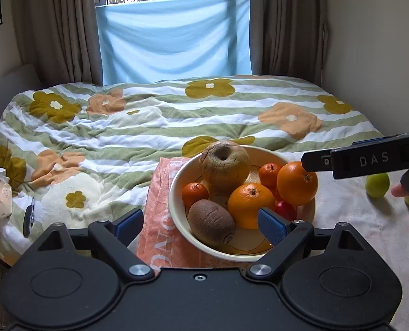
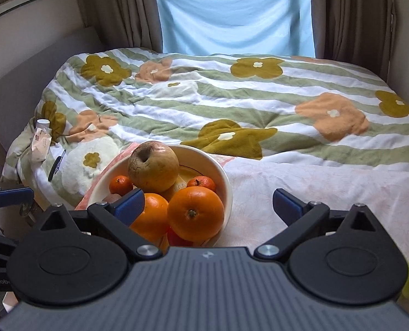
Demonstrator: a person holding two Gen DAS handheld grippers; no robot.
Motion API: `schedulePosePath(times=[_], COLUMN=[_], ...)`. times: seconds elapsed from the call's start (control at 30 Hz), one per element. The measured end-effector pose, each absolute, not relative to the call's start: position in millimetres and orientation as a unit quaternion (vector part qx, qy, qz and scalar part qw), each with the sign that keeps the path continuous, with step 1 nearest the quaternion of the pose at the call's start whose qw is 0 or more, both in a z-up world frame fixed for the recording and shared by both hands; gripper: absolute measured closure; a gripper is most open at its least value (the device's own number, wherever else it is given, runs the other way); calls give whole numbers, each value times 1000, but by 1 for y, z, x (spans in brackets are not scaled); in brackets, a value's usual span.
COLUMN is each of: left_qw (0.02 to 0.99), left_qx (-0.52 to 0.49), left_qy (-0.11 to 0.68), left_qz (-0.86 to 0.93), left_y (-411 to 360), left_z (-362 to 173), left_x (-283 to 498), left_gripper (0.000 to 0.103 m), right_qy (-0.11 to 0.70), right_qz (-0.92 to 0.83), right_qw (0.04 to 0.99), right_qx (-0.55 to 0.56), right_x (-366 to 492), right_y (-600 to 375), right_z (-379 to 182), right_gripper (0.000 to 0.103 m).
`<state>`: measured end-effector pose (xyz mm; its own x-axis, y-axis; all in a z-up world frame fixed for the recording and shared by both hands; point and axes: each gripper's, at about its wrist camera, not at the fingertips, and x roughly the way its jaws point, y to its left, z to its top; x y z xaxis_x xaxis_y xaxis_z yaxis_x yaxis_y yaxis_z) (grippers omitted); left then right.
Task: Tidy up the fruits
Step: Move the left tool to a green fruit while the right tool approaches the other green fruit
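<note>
kiwi (image 1: pixel 211 220) in bowl (image 1: pixel 177 182) (left view only), both grippers gaping

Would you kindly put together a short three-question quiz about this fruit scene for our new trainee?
1. True or false: the right gripper is clamped on an orange.
2. Multiple choice: where does the green apple lie? A) in the bowl B) on the cloth beside the bowl C) on the window sill
3. Fill in: the brown fruit at the bowl's near edge, between the left gripper's fingers in its view, is a ____.

Key
1. False: its jaws stand open and press on nothing.
2. B
3. kiwi
</note>
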<state>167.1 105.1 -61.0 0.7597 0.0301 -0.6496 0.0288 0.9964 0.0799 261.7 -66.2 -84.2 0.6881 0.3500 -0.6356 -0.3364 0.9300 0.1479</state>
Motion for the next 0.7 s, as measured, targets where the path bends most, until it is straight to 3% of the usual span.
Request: schedulePosePath(times=[0.3,0.43,0.7], left_qw=[942,945,948], left_qx=[42,42,47], left_qy=[334,324,314], left_qz=[0,-5,-32], left_y=[93,84,61], left_z=[-38,-24,-9], left_x=[148,135,112], left_gripper=[10,3,2], right_qy=[332,325,321], right_qz=[176,162,106], right_qw=[927,932,941], right_qx=[9,13,18], right_x=[220,198,153], right_y=[-84,-100,-141], right_z=[-55,-38,-17], right_gripper=[0,0,0])
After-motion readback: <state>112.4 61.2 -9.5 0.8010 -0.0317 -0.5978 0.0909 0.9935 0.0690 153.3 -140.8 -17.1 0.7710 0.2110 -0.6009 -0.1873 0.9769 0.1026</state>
